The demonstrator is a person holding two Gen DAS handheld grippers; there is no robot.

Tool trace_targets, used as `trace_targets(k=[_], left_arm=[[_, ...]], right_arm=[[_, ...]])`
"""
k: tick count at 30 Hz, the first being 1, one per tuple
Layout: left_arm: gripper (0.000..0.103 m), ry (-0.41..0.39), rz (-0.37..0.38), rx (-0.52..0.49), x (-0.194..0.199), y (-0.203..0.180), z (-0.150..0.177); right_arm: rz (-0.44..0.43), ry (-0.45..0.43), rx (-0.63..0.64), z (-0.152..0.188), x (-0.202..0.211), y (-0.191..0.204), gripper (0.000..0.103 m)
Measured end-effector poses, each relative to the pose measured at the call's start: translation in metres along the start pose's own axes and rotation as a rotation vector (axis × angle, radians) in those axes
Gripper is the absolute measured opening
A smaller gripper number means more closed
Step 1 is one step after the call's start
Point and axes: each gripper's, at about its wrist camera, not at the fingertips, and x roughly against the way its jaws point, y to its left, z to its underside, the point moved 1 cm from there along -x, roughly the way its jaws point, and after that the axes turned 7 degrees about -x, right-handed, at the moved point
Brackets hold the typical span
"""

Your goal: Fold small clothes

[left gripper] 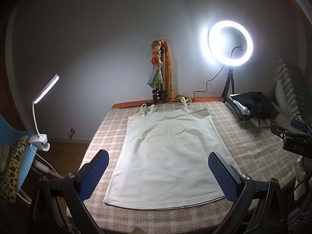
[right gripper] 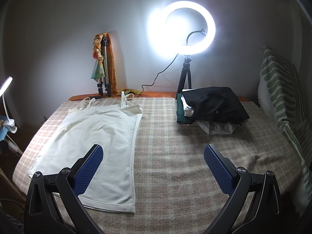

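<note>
A white strappy camisole (left gripper: 165,152) lies spread flat on the checked blanket (left gripper: 253,142), straps toward the wall and hem toward me. My left gripper (left gripper: 158,173) hovers open above its lower half, blue pads wide apart, holding nothing. In the right wrist view the same camisole (right gripper: 93,142) lies to the left. My right gripper (right gripper: 153,167) stands open over the blanket (right gripper: 185,156) just right of the garment's side seam, its left finger above the cloth. The right gripper's black body (left gripper: 292,140) shows at the right edge of the left wrist view.
A pile of folded dark and white clothes (right gripper: 210,109) sits at the back right. A lit ring light on a tripod (right gripper: 187,29) and a folded tripod draped with scarves (right gripper: 103,64) stand by the wall. A striped cushion (right gripper: 282,97) lies right; a clip lamp (left gripper: 42,105) and blue chair (left gripper: 11,146) stand left.
</note>
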Motion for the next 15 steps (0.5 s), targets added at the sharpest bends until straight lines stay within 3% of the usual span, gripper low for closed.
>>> trace_targets(k=[15], left_arm=[[0.103,0.004,-0.004,-0.005,-0.0023,0.0001,0.0048]], right_arm=[[0.003,-0.001,-0.002,-0.0010,0.0005,0.0000,0.103]])
